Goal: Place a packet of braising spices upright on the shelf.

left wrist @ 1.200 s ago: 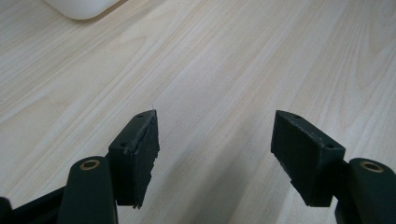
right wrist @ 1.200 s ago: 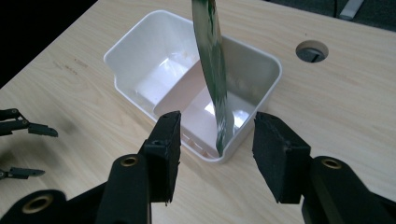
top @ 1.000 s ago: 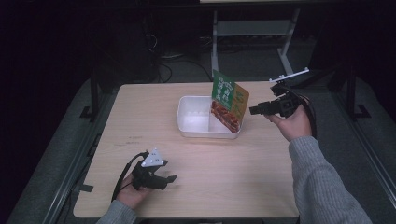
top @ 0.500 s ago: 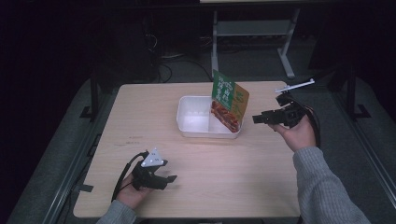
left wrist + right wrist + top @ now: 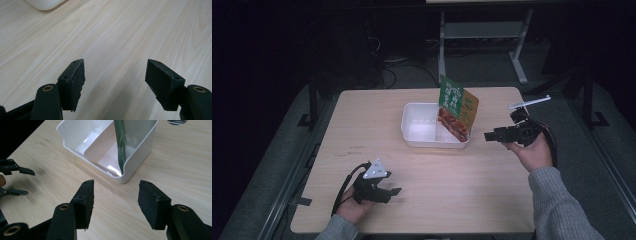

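A: What's on the table (image 5: 362, 125)?

B: Pale wood-grain top, rounded corners. Near its far middle sits a white plastic bin (image 5: 422, 125), glossy, rectangular w/ rounded corners and a step in the floor. A flat green packet (image 5: 458, 107) w/ a reddish food print stands tilted in the bin's right end, top poking well above the rim. In the right gripper view it's edge-on, a thin green strip against the near wall.

A: Grippers?

B: Left gripper (image 5: 396, 191), black w/ grey 3-cornered plate, low over the near-left of the table, hand under it, pointing right. Jaws wide apart, nothing between, just bare wood; pads look matte, blocky, rough-edged. Right gripper (image 5: 488, 135) is held at the table's right edge, palm up, grey sleeve, aimed left at the bin, near it but apart. Jaws open too, holding nothing.
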Available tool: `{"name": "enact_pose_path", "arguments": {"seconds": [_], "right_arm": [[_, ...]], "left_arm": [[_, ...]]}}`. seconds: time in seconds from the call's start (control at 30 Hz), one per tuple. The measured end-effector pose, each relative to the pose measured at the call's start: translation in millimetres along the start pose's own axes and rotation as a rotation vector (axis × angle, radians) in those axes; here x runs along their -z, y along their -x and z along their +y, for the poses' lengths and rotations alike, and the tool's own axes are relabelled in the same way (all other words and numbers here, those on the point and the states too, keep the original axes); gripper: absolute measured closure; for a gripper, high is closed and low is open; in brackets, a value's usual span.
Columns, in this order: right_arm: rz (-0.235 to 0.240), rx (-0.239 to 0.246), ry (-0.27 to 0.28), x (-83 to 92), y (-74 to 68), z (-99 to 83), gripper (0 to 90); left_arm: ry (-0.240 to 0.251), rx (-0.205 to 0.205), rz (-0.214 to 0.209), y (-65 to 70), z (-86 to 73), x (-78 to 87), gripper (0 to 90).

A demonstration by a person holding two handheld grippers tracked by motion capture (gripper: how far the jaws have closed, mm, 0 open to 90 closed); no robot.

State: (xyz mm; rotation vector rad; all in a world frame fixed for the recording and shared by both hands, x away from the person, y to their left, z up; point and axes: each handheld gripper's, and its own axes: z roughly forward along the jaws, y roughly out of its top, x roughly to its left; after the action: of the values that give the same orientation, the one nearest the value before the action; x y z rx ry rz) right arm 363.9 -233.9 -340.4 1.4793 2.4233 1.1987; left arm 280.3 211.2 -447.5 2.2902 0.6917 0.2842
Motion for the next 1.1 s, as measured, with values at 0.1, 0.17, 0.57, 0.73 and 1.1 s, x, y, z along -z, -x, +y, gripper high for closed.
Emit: {"name": "enact_pose_path", "arguments": {"seconds": [0.1,0.17,0.57,0.73,1.1], "right_arm": [[0.002,-0.002,-0.005,-1.1,0.1,-5.4,45.9],[0.005,0.0,-0.007,-2.0,0.3,-9.3,45.8],[0.026,-0.012,-0.033,-11.5,0.6,-34.8,44.9],[0.035,-0.022,-0.039,-15.8,1.0,-44.5,44.7],[0.054,-0.023,-0.037,-20.8,-4.1,-65.3,44.3]], "left_arm": [[0.001,0.001,0.0,0.1,0.0,-0.1,31.6],[0.0,0.0,0.0,0.0,0.0,0.0,31.6],[0.0,0.002,0.001,0.5,-0.1,-0.4,31.3],[-0.001,0.002,0.001,0.5,-0.2,-0.6,31.3],[-0.003,0.0,0.002,1.0,0.0,-0.7,31.3]]}}
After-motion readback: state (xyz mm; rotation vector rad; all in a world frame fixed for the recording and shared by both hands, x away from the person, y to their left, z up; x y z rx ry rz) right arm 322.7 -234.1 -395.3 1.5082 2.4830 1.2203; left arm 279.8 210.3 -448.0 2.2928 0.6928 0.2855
